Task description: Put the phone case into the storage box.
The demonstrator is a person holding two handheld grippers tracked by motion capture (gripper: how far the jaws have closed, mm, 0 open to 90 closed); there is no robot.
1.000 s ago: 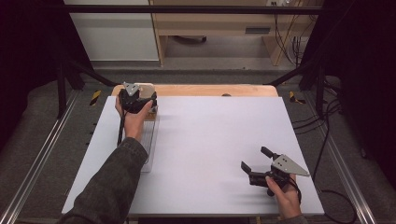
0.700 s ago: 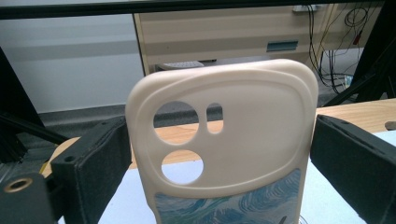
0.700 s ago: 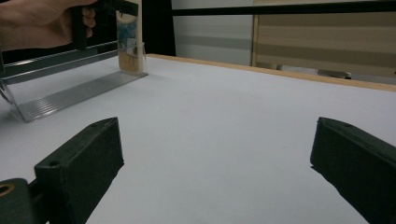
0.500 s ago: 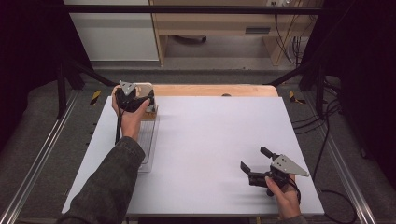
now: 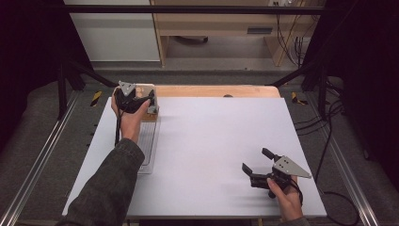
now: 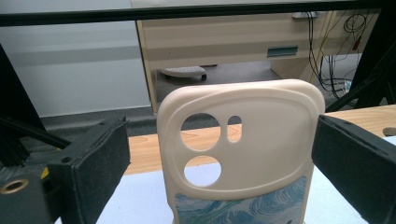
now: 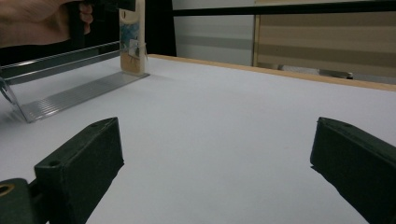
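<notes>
While the left gripper (image 5: 141,100) sits at the far left corner of the bench (image 5: 221,141), its jaws stand spread on either side of a phone case (image 6: 240,154), with a gap showing between each pad and the case's edges in the left gripper view. The case stands upright at the far end of a clear ribbed rack (image 5: 147,146), cream-backed with a blue swirl print low down and its camera cut-outs facing the gripper. Standing it on edge like this leaves both narrow sides free, which is likely why the jaws come at it level from behind rather than from above. From the right gripper view the case (image 7: 132,39) looks propped against the rack's slope (image 7: 70,95), so a light squeeze should be enough to lift it. The right gripper (image 5: 256,169) rests near the front right of the bench, well apart, jaws released and holding nothing, seemingly waiting its turn.
</notes>
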